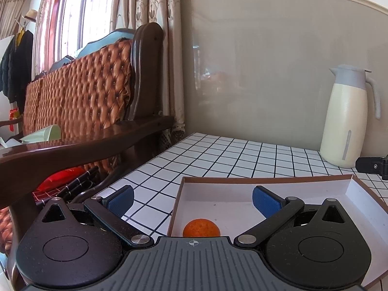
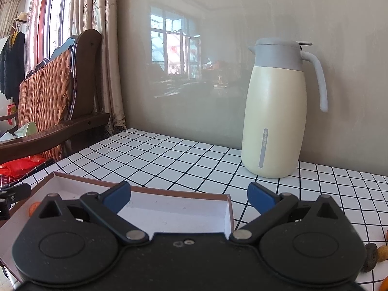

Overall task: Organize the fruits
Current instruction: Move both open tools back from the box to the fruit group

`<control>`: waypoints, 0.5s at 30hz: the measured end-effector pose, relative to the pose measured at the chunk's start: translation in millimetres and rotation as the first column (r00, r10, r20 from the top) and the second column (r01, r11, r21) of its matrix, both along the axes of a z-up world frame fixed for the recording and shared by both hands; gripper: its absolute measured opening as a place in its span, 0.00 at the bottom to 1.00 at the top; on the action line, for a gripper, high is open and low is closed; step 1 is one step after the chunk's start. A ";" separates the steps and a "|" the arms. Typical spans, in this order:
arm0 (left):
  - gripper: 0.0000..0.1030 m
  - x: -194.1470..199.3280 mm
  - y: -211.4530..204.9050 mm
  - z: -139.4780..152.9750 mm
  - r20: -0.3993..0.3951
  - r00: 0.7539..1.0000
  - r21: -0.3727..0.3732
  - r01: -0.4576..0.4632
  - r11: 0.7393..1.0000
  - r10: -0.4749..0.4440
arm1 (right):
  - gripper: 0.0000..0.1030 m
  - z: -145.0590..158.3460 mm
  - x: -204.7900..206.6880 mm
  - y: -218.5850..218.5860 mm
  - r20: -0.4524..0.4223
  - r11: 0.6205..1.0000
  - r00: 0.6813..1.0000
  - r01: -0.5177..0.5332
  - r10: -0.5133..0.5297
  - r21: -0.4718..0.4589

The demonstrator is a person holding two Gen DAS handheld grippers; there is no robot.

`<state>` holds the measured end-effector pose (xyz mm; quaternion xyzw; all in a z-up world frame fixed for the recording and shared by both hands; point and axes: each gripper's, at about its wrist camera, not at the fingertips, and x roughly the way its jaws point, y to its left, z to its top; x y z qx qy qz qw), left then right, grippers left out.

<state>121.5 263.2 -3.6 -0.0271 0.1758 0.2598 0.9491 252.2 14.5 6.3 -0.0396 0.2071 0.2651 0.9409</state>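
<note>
Standing in a sunlit room: a padded wooden bench (image 1: 97, 84) and curtains (image 1: 150, 24) fill the left, beside a glossy grey wall.
Desk: the white grid-patterned desk (image 1: 218, 155) runs up to that wall.
Jug: a cream jug (image 2: 274, 111) stands upright at the back, near the wall, likely parked clear of the work.
Box: a shallow open box (image 1: 266, 181) lies flat near the front, apparently the collecting place for fruit.
Left tongs: the left tongs (image 1: 192, 198) are spread wide, gripping nothing, over the box's left edge.
Right tongs: the right tongs (image 2: 189, 195) are equally wide and empty, over the box's right corner.
Orange: one orange (image 1: 201, 228) sits on the box floor near its left wall, just under the left tongs.
Loose fruit: small pieces (image 2: 378, 254) wait on the desk at far right, outside the box.
</note>
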 end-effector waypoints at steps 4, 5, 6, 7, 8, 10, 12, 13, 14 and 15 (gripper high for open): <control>1.00 -2.0 -4.1 1.8 0.006 1.000 -0.001 0.007 1.000 -0.007 | 0.94 0.4 -0.8 -0.6 0.000 1.000 1.000 0.001 -0.001 -0.001; 1.00 -2.6 -5.7 2.7 0.009 1.000 0.000 0.011 1.000 -0.011 | 0.94 0.6 -1.0 -0.9 0.001 1.000 1.000 0.001 -0.001 0.000; 1.00 -3.4 -8.0 3.2 0.012 1.000 0.001 0.015 1.000 -0.015 | 0.94 0.9 -1.4 -1.5 0.002 1.000 1.000 0.002 -0.002 0.003; 1.00 -4.3 -11.0 3.7 0.013 1.000 0.003 0.020 1.000 -0.020 | 0.94 1.4 -2.4 -2.7 0.003 1.000 1.000 0.004 -0.004 0.006; 1.00 -5.3 -13.9 4.5 0.015 1.000 0.003 0.026 1.000 -0.026 | 0.94 2.0 -3.6 -4.0 0.004 1.000 1.000 0.005 -0.005 0.009; 1.00 -7.9 -20.2 6.2 0.018 0.999 0.004 0.038 0.999 -0.038 | 0.94 3.6 -8.1 -7.4 0.009 1.000 1.000 0.008 -0.008 0.012; 1.00 -11.4 -26.6 8.6 0.023 0.998 0.005 0.050 0.999 -0.050 | 0.94 5.1 -13.1 -10.5 0.016 1.000 1.000 0.012 -0.012 0.013; 1.00 -13.8 -30.2 10.0 0.026 0.998 0.005 0.056 0.998 -0.056 | 0.94 5.9 -15.1 -12.8 0.014 1.000 1.000 0.012 -0.013 0.018; 1.00 -16.1 -33.4 11.6 0.028 0.998 0.008 0.063 0.998 -0.063 | 0.94 6.7 -17.0 -15.5 0.011 1.000 1.000 0.015 -0.015 0.026; 1.00 -18.0 -36.7 12.8 0.030 0.997 0.013 0.068 0.998 -0.069 | 0.94 8.0 -20.2 -19.9 0.012 0.999 1.000 0.020 -0.020 0.033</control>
